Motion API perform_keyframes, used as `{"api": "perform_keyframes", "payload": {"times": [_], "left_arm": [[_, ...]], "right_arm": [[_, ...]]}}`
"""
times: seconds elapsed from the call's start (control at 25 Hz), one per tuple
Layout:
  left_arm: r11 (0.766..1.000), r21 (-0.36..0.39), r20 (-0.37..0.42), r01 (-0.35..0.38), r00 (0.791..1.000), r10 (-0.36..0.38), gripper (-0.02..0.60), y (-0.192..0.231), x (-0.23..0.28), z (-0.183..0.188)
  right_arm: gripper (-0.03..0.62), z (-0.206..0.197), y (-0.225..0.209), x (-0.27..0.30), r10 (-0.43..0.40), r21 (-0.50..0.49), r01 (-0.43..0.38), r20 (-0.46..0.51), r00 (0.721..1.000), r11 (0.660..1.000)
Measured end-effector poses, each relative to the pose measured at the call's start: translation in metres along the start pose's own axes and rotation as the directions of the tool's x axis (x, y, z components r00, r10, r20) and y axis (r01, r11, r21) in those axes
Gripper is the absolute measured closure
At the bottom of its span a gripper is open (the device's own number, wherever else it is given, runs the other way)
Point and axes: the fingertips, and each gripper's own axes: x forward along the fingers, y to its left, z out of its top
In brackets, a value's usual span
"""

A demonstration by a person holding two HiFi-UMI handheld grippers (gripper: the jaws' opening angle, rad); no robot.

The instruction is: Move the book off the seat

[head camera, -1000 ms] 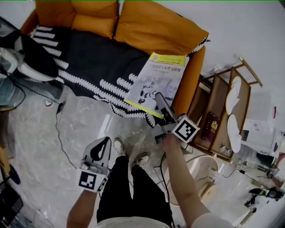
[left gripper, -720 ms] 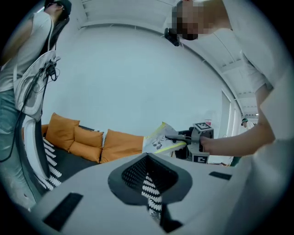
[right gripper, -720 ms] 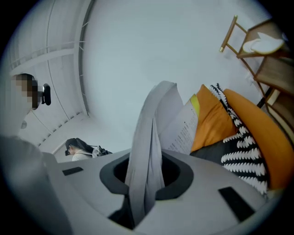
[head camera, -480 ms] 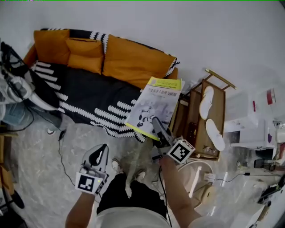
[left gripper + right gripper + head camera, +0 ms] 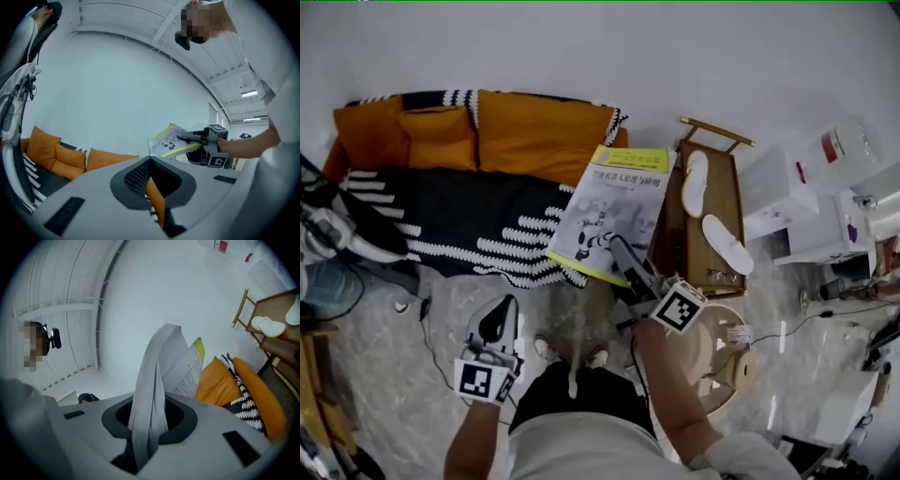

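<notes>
Orange sofa (image 5: 534, 141), seat under a black patterned throw (image 5: 459, 220): book (image 5: 609, 211) now lifted clear, in the air by the sofa's right end. Your right gripper (image 5: 623, 255): clamped on its lower edge. Your left gripper (image 5: 504, 309): closed, empty. Set-down remains.

Orange fabric sofa (image 5: 534, 141) at left against wall, black-and-white knit throw (image 5: 459, 225) on its seat. Brown wooden shelf rack (image 5: 673, 239) just right of sofa, white slippers (image 5: 727, 244) on its shelves. Yellow-edged white paperback book (image 5: 609, 211) between right gripper (image 5: 619, 248) jaws, before sofa's right end. Left gripper (image 5: 500, 311) lower left.
</notes>
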Motion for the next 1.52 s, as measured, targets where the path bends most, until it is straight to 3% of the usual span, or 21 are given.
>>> {"api": "perform_keyframes", "payload": {"times": [0.16, 0.32, 0.48, 0.6, 0.72, 1.04, 1.28, 1.52], "left_arm": [[0.996, -0.018, -0.024, 0.088, 0.996, -0.088, 0.565, -0.011, 0.020, -0.001], [0.979, 0.010, -0.029, 0.205, 0.978, -0.204, 0.566, -0.065, 0.044, 0.005], [0.928, 0.043, -0.039, 0.371, 0.928, -0.370, 0.565, -0.132, 0.067, 0.009], [0.889, 0.047, -0.053, 0.454, 0.890, -0.452, 0.565, -0.164, 0.081, 0.003], [0.842, 0.054, -0.072, 0.536, 0.843, -0.532, 0.565, -0.224, 0.079, -0.003], [0.655, 0.058, -0.145, 0.753, 0.656, -0.741, 0.565, -0.393, 0.049, -0.025], [0.470, 0.076, -0.181, 0.879, 0.476, -0.861, 0.565, -0.506, 0.026, -0.033], [0.309, 0.064, -0.233, 0.949, 0.315, -0.920, 0.565, -0.573, 0.006, -0.054]], "right_arm": [[0.503, 0.017, 0.005, -0.031, -0.032, 0.020, 0.031, 0.081, 0.996, 0.999], [0.502, 0.049, 0.011, -0.104, -0.086, -0.032, 0.091, 0.145, 0.986, 0.995], [0.502, 0.072, 0.021, -0.199, -0.180, -0.084, 0.209, 0.262, 0.948, 0.974], [0.502, 0.079, 0.019, -0.243, -0.240, -0.099, 0.286, 0.327, 0.914, 0.953], [0.502, 0.082, 0.027, -0.317, -0.294, -0.082, 0.356, 0.411, 0.863, 0.931], [0.502, 0.049, 0.063, -0.512, -0.438, 0.025, 0.515, 0.564, 0.701, 0.857], [0.501, 0.007, 0.076, -0.608, -0.523, 0.121, 0.591, 0.629, 0.576, 0.797], [0.500, -0.031, 0.064, -0.669, -0.605, 0.242, 0.643, 0.669, 0.433, 0.727]]}}
